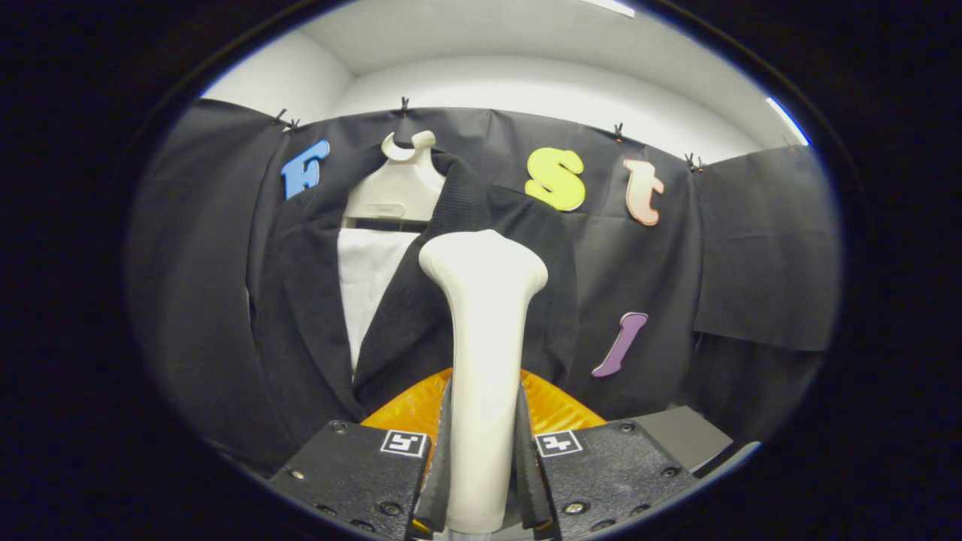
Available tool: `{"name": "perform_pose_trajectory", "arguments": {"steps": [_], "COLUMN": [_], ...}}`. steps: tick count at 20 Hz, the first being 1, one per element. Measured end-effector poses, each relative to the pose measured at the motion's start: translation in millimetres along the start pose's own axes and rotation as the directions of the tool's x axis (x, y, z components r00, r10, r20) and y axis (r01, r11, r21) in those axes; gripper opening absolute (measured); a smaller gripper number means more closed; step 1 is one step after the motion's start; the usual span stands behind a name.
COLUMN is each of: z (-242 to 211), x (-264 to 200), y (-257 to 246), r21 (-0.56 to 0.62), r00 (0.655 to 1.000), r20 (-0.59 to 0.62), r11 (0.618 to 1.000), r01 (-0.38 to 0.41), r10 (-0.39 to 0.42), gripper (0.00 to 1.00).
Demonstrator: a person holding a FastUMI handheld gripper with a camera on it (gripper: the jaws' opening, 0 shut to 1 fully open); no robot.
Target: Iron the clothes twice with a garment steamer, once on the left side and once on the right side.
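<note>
steamer: cream garment steamer (481, 361) stands upright between my fingers, its flared head up top, its handle running down into the grip.
steamer position: head sits in front of the jacket's right-hand lapel as I see it, just right of the white shirt panel; can't tell whether it touches the cloth.
hand-held gripper: my hand-held gripper (481, 481) is closed on the steamer handle, both fingers (440, 458) pressing its sides, gap only as wide as the handle.
jacket: dark jacket (301, 315) hangs straight ahead, beyond the steamer, lapels open in a V.
shirt: white shirt (368, 278) shows inside the V, left of the steamer head.
hanger: cream hanger (398, 184) carries the jacket, hook at the top against the black cloth wall (751, 248).
orange thing: ribbed orange surface (409, 409) behind the fingers, low, under the jacket hem; can't tell what it is.
grey slab: flat grey corner (680, 432) just right of my right finger block.
</note>
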State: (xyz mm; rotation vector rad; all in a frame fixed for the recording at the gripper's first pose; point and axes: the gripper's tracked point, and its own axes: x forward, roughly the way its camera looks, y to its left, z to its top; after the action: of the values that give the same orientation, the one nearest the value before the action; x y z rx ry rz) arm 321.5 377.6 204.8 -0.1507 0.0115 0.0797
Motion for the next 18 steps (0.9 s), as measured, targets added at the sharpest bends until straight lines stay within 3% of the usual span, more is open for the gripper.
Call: {"name": "perform_pose_trajectory", "arguments": {"steps": [18], "z": [-119.4], "x": [-11.0], "y": [-3.8], "r21": [-0.069], "r00": [0.987], "r20": [-0.157], "r11": [0.997], "r01": [0.022], "r10": [-0.033], "gripper": [0.39]}}
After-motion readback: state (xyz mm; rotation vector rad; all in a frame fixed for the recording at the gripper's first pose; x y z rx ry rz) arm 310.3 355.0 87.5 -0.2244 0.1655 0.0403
